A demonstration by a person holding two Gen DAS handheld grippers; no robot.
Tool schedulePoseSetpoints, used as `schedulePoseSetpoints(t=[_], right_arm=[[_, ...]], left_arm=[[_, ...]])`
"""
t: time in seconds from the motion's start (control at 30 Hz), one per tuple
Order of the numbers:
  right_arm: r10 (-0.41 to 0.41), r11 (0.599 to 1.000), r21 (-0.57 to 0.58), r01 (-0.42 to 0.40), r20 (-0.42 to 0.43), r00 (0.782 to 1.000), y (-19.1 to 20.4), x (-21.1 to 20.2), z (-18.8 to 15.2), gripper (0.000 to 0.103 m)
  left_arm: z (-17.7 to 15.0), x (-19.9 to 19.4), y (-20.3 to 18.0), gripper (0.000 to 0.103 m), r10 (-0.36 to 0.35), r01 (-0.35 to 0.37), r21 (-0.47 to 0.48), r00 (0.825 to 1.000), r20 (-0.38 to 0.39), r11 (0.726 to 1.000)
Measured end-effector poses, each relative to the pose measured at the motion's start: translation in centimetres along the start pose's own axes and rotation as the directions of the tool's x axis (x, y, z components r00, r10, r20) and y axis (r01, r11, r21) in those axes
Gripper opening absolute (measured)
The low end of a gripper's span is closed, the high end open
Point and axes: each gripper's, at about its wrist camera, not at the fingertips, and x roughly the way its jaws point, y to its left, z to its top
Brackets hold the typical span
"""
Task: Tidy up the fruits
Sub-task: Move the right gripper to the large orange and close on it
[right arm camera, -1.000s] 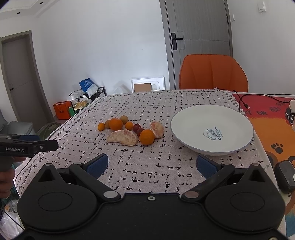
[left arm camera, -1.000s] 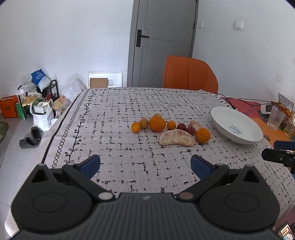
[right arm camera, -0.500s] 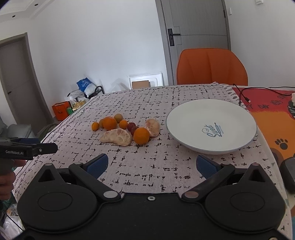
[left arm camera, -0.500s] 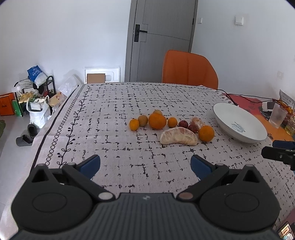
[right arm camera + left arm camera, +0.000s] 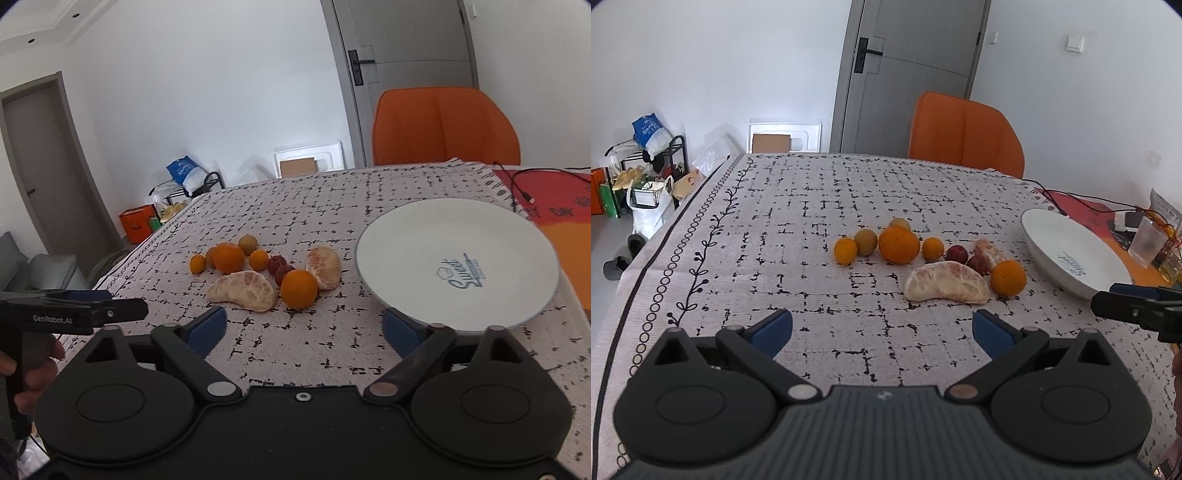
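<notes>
Both grippers are empty right now. Your left gripper (image 5: 882, 326) has its jaws spread wide over bare table (image 5: 798, 206), nothing between them. Your right gripper (image 5: 304, 326) is spread too; its jaws have just been closing in a bit, but there's still only cloth in the gap.

The fruit sits in a loose cluster ahead of both grippers, a touch right of center for the left one and a touch left of center for the right one. The white plate (image 5: 417, 229) is ahead and to the right of your right gripper, its near rim just past the right finger. I'm guessing that's where the fruit goes.

Closest to you is the big peeled citrus segment (image 5: 243, 290), with a small orange (image 5: 299, 288) touching or nearly touching its right end. The segment looks soft and wet with no rind, so I'd expect it to squash or tear if you clamp hard. Take it across the thick middle of the crescent, gently. A second peeled piece (image 5: 325, 266) behind the orange should handle the same way.

The small orange and the bigger orange (image 5: 228, 257) farther back look firm but round and smooth, so they'll probably roll; center the jaws across the widest part. The dark red fruits (image 5: 277, 266) are tiny and tucked between others, so they're fiddly to reach.
</notes>
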Motion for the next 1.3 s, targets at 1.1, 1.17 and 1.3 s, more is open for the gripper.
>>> schedulePoseSetpoints(t=[1.1, 1.17, 1.3], right_arm=[[-0.013, 1.0, -0.03, 0.009, -0.14, 0.99, 0.9, 9.4, 1.8, 0.035], [-0.013, 1.0, -0.021, 0.01, -0.156, 0.988, 0.7, 9.9, 1.7, 0.031], [0.017, 1.0, 0.014, -0.016, -0.134, 0.991, 0.2, 9.3, 1.8, 0.03]], left_arm=[[0.9, 5.7, 2.4, 0.103, 0.0, -0.003, -0.078, 0.999, -0.041, 0.997], [1.0, 5.9, 2.3, 0.103, -0.006, 0.003, -0.082, 0.999, -0.044, 0.997], [1.1, 6.2, 1.7, 0.103, -0.014, 0.012, -0.063, 0.999, -0.043, 0.998]])
